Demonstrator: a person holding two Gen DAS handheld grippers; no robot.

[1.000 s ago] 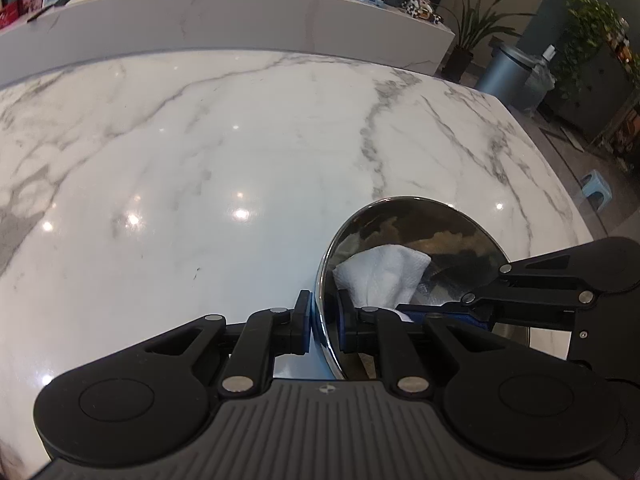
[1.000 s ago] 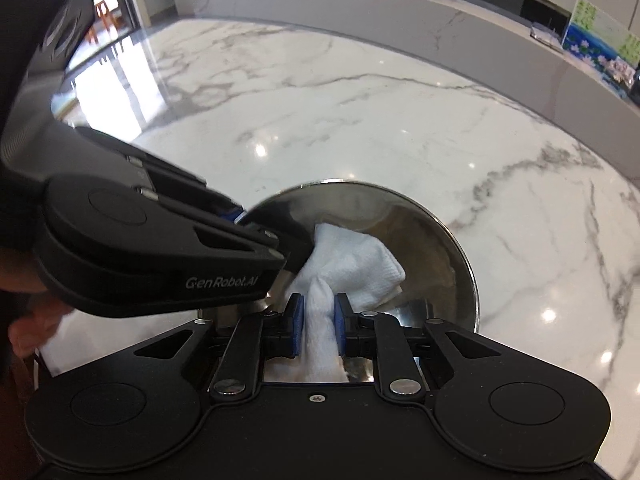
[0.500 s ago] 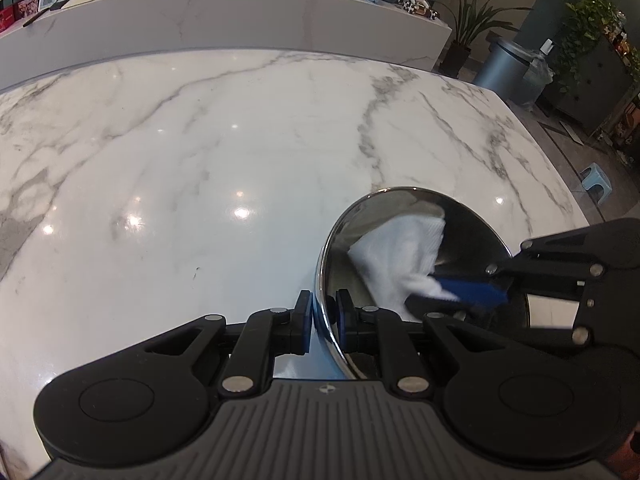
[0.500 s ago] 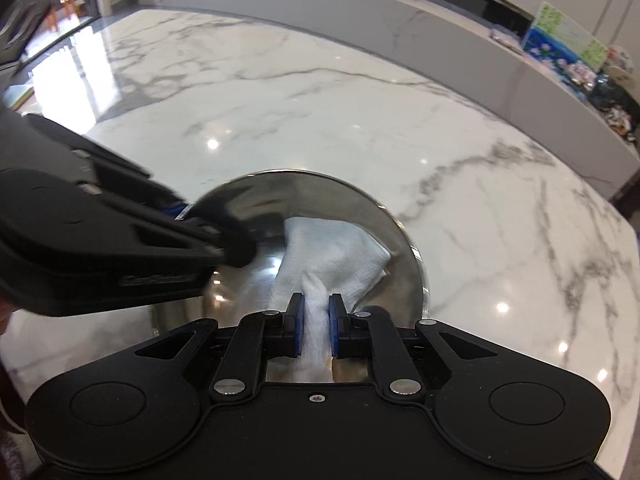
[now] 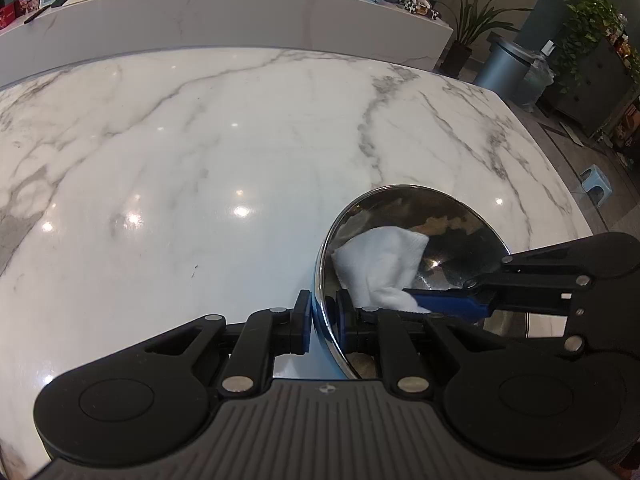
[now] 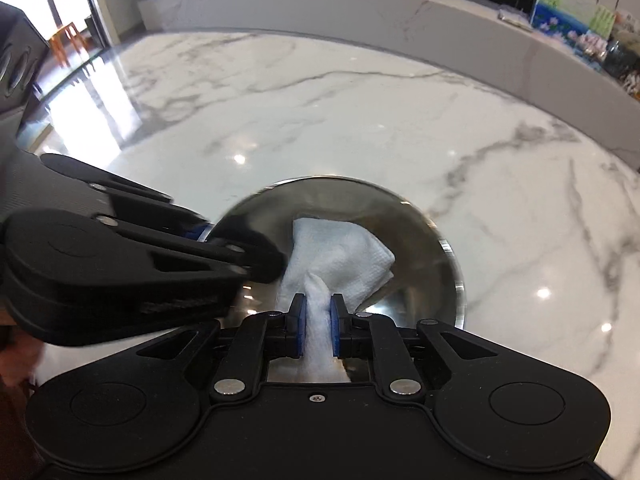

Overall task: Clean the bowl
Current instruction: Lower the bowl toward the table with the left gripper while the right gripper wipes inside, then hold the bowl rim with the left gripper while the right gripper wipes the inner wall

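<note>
Bowl: we see a polished steel bowl [image 5: 456,236] resting on the white marble tabletop [image 5: 200,160], toward its right edge in the left wrist view; it appears tipped, its opening facing right in that view.
Left gripper: the left gripper [image 5: 323,322] is clamped on the bowl's near rim, one blue-padded finger outside the wall and one inside, both pressing the metal. We find this grip unchanged from the two earlier frames.
Right gripper: the right gripper [image 6: 318,328] has its fingers closed tight on a bunched neck of the white cloth [image 6: 340,256], with the blue pads pressing it from both sides.
Cloth: the free part of the cloth fans out against the bowl's inner wall. In the left wrist view we see it [image 5: 380,264] lying on the left side of the interior, near the rim held by the left gripper.
Change, half a second back: the cloth then reached higher up toward the far rim; it now sits lower and further left, and the right gripper's blue fingers [image 5: 448,302] point leftward across the bowl's lower part.
Change, one second back: the cloth lay low in the bowl much as it does now.
Surroundings: a marble ledge [image 5: 240,20] runs behind the tabletop's far edge.
</note>
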